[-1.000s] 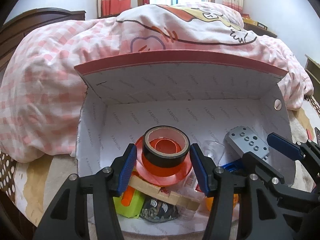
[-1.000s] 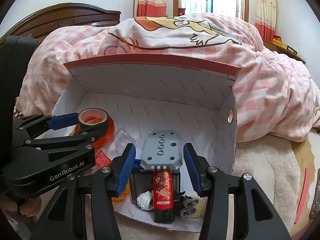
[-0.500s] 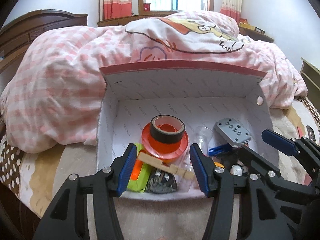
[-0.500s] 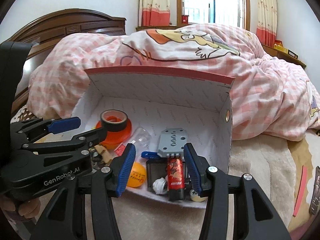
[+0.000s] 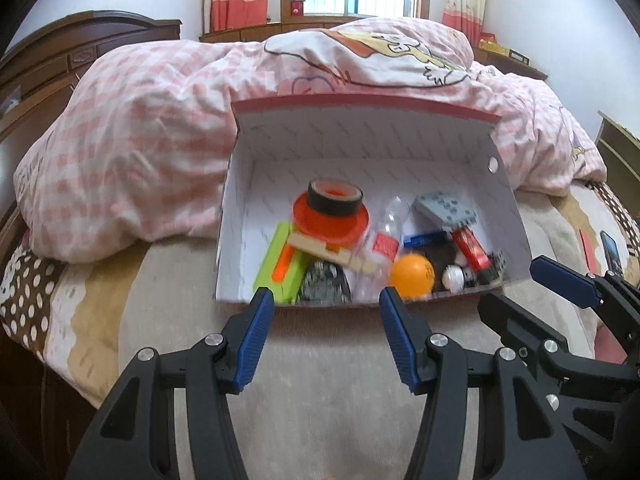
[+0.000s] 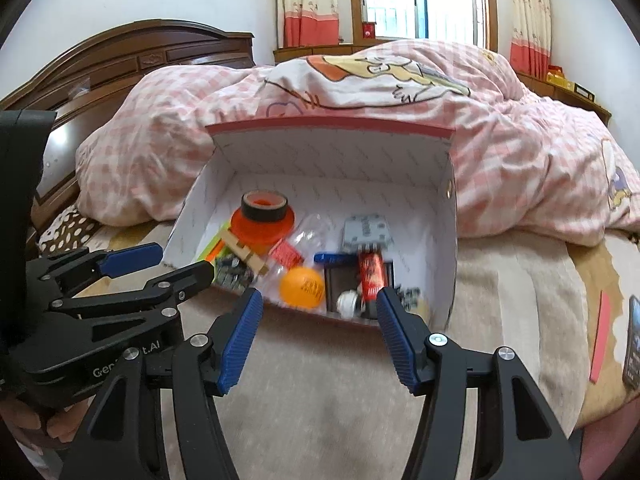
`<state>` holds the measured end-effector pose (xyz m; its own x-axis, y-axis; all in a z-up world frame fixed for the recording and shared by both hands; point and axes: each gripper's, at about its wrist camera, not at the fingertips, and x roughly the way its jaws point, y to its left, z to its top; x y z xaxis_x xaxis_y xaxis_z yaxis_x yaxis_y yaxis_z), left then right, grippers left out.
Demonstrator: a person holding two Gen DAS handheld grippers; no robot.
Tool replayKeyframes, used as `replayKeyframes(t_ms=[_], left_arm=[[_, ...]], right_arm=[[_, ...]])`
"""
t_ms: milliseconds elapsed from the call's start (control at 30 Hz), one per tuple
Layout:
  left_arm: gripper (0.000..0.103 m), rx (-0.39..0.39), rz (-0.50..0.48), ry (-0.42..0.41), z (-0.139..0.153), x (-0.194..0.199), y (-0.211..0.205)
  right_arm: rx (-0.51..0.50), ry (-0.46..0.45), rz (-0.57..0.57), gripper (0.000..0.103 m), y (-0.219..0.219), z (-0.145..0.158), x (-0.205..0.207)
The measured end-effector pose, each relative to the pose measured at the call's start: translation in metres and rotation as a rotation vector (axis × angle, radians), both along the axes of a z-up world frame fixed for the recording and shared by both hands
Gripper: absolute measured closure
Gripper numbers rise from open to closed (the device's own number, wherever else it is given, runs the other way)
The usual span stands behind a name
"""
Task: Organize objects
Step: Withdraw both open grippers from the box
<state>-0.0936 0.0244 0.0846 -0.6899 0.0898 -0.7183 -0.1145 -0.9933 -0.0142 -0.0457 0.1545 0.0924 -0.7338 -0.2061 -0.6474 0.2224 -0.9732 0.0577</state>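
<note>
From the left wrist, the left gripper [image 5: 326,312] hangs spread wide and empty just short of the white cardboard box [image 5: 360,160] on the bed; inside, a black tape roll [image 5: 335,197] sits on an orange dish [image 5: 331,220], an orange ball [image 5: 412,275] near the front. From the right wrist, the right gripper [image 6: 318,316] likewise gapes empty before the box [image 6: 332,156], a grey plate [image 6: 366,232] and red tube [image 6: 370,272] lying inside.
</note>
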Motion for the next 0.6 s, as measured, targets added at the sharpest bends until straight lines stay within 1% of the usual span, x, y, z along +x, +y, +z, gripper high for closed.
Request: replayKeyframes(t_ms=[267,433,600], left_arm=[[0.048,0.007,0.015,-0.021,-0.012,0.025,0.000],[0.048,0.013,0.020,-0.043,-0.022,0.031,-0.001],[0.048,0.008,0.020,-0.043,-0.026,0.036,0.001]], right_arm=[[-0.017,-0.019,-0.028,0.042,0.004,-0.014,0.025],[-0.026,-0.033,-0.033,0.042,0.005,-0.023,0.030],[-0.040,-0.038,-0.042,0.042,0.007,-0.028,0.035]])
